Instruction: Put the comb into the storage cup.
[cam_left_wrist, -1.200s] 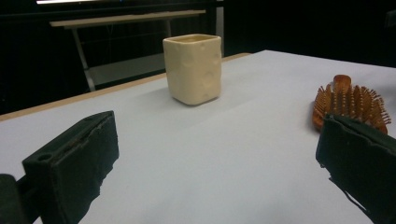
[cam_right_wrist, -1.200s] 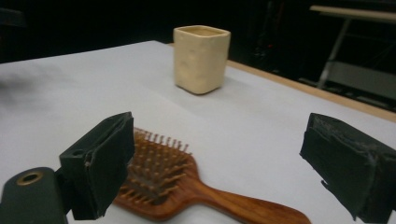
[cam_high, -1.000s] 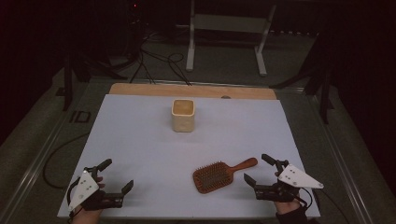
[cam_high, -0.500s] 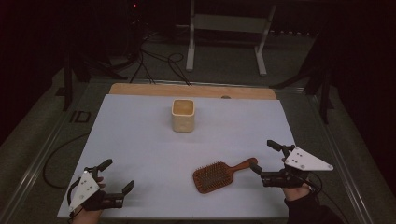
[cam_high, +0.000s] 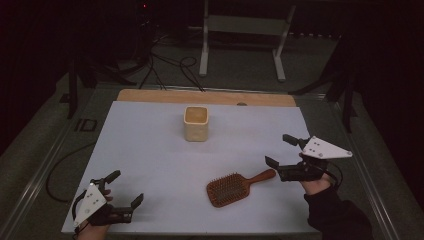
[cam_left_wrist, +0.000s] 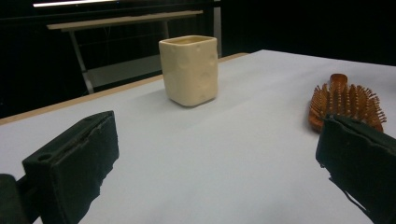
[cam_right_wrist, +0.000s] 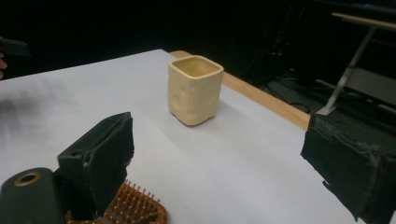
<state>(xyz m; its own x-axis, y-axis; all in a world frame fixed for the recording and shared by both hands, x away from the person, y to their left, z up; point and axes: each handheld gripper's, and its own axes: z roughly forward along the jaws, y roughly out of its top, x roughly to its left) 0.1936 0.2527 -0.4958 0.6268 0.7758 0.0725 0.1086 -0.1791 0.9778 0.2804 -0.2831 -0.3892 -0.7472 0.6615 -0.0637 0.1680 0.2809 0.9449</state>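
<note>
A cream square cup (cam_high: 196, 123) stands upright on the white table (cam_high: 145, 145), at mid-depth. A brown paddle hairbrush (cam_high: 239, 186) lies bristles up near the front right, handle pointing right. My right gripper (cam_high: 279, 149) hovers open just beyond the handle tip, touching nothing. My left gripper (cam_high: 127, 187) rests open at the front left corner, empty. The left gripper view has the cup (cam_left_wrist: 189, 70) ahead and the brush (cam_left_wrist: 348, 102) at right, behind one pad. In the right gripper view the cup (cam_right_wrist: 194, 90) is ahead and the brush (cam_right_wrist: 135, 207) low between the jaws.
A wooden strip (cam_high: 205, 96) runs along the table's far edge. Beyond it stand a metal frame (cam_high: 240, 30) and floor cables (cam_high: 170, 65) in the dark. Dark table stands flank both sides.
My right gripper has risen and moved forward and slightly right, away from the front edge, staying open. The left gripper, cup and brush have not moved.
</note>
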